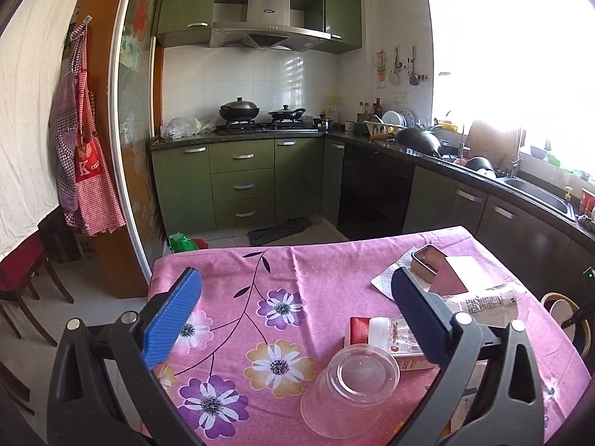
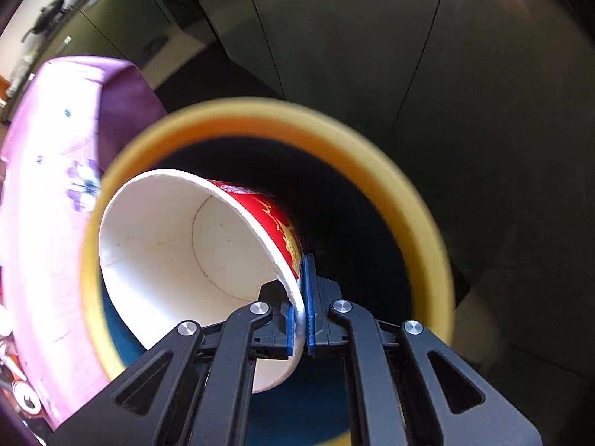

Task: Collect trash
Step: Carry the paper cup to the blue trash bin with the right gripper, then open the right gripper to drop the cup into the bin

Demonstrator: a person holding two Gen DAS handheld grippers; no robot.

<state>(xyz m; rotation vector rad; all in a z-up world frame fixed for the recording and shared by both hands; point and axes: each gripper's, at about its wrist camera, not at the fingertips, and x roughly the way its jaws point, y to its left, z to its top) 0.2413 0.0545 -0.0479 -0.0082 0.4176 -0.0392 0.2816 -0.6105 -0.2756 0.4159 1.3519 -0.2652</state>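
My right gripper (image 2: 297, 290) points steeply down and is shut on the rim of a red paper cup (image 2: 167, 245) with a white inside. The cup hangs tilted in the mouth of a yellow-rimmed bin (image 2: 372, 156) beside the table. Over the pink flowered tablecloth (image 1: 230, 267) my left gripper (image 1: 297, 278) stands open with nothing between its blue pads. In front of it lie a clear plastic cup (image 1: 349, 390) on its side, a small red and white carton (image 1: 383, 338) and a clear plastic bottle (image 1: 487, 303).
A metal tin (image 1: 427, 260) and a brown card (image 1: 452, 278) rest on a foil wrapper (image 1: 386, 278) at the table's far right. The bin (image 1: 584, 334) stands off the table's right edge. Green kitchen cabinets (image 1: 241, 182) and a sink counter (image 1: 539, 193) lie beyond.
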